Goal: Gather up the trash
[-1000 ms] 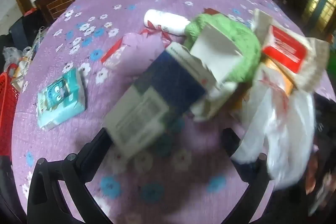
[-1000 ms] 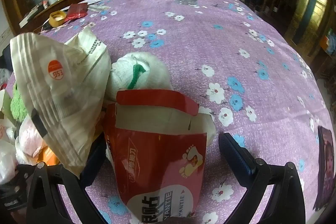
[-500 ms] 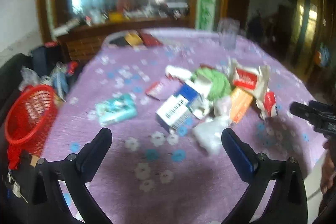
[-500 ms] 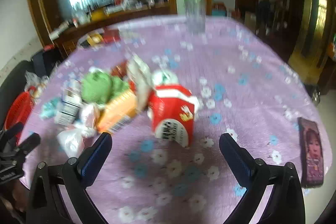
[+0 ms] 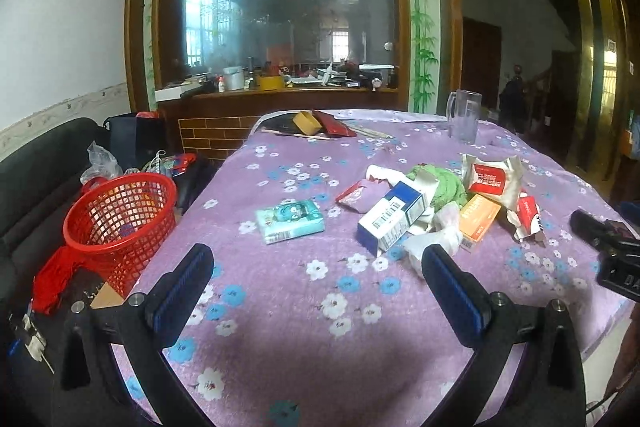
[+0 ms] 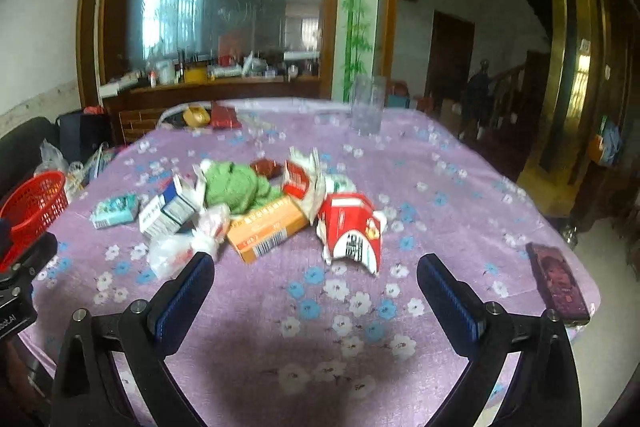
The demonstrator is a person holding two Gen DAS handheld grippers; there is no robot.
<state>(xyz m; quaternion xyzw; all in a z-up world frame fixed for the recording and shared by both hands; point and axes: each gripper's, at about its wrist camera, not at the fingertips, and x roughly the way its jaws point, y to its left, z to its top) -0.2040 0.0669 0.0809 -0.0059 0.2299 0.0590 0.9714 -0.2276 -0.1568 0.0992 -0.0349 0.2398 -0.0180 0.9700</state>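
Note:
A heap of trash lies mid-table on the purple floral cloth: a blue-and-white box (image 5: 390,217), an orange box (image 5: 478,217), a green cloth (image 5: 438,183), a red-and-white wrapper (image 5: 492,179), a crumpled white bag (image 5: 434,241) and a teal tissue pack (image 5: 290,219). The right wrist view shows the same heap, with a red carton (image 6: 352,231) nearest. My left gripper (image 5: 318,275) is open and empty, held back near the table's front edge. My right gripper (image 6: 314,283) is open and empty too. A red mesh basket (image 5: 120,215) stands left of the table.
A glass mug (image 5: 464,121) stands at the far side. A tape roll (image 5: 306,121) and red packet (image 5: 334,123) lie at the back. A phone (image 6: 558,281) lies near the right edge. A dark sofa (image 5: 36,167) with bags is on the left.
Both grippers have pulled back and up from the heap. The blue-and-white box and the red carton, close between the fingers a second ago, now lie on the table.

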